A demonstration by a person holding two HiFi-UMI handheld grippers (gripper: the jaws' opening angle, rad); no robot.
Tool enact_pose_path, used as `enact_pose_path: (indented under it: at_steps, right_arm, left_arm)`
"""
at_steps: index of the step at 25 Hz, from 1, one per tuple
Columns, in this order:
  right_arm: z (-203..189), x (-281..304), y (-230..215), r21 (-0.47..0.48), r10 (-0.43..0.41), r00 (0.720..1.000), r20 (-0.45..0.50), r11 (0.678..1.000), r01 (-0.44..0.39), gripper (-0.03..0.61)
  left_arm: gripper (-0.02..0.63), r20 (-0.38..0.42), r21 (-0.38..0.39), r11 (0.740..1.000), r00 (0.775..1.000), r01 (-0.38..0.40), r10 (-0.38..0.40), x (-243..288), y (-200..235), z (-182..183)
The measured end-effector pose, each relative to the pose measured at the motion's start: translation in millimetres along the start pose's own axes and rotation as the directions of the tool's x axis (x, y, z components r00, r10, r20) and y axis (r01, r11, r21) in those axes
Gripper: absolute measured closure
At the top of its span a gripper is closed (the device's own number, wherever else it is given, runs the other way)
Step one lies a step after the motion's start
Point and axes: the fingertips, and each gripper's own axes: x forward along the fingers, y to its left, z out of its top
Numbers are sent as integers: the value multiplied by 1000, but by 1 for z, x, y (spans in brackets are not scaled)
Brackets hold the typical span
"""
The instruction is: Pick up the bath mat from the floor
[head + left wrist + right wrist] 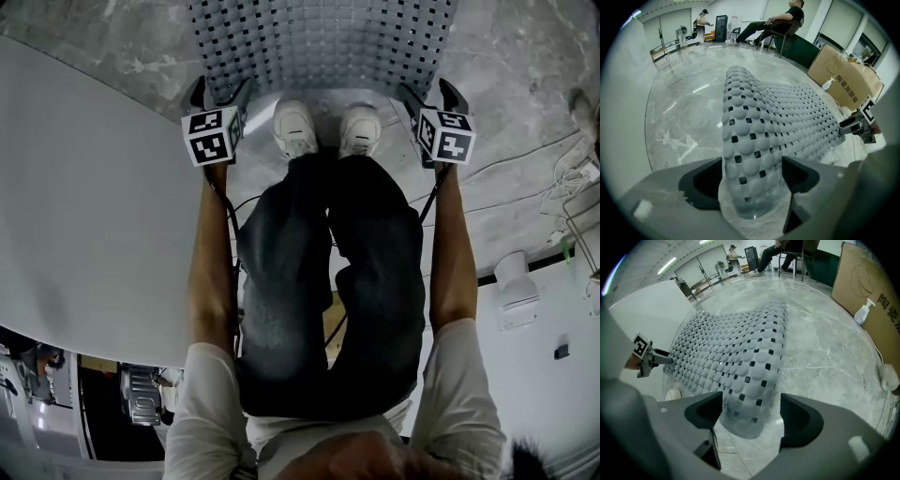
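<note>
— Where is the mat?
— The grey bubbled rubber bath mat [319, 42] with square holes lies humped on the marbled grey floor [525, 56], ahead of your white shoes [295, 127]. Your left gripper [752, 180] and right gripper [751, 416] are both spread wide, each with a near corner loose between its jaws
— Any writing?
— Chinese characters on the brown cardboard box [843, 82]

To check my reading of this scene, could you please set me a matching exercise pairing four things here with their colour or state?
Things:
1. bath mat
2. shoes
3. cardboard box
4. right gripper

Colour or state:
A. brown
B. jaws apart, a mat corner between them
C. white
D. grey with square holes

Pairs: 1-D, 2-C, 3-A, 4-B.
</note>
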Motion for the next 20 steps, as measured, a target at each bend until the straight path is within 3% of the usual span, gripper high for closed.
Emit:
enact_pose_path:
  at_steps: [12,16,20]
  right_arm:
    - [-6,24,-7,-2,-3,1000,-1,1000,3,308]
    - [-4,23,1,-1,13,1000,-12,1000,-13,381]
    - [0,20,8,-2,35,999,1,999,-35,423]
  left_arm:
    - [218,-37,19,999,999,37,-36,11,0,1]
    - [262,-51,32,999,998,26,-24,8,-3,1]
    - [358,-34,57,998,999,13,-11,2,-4,3]
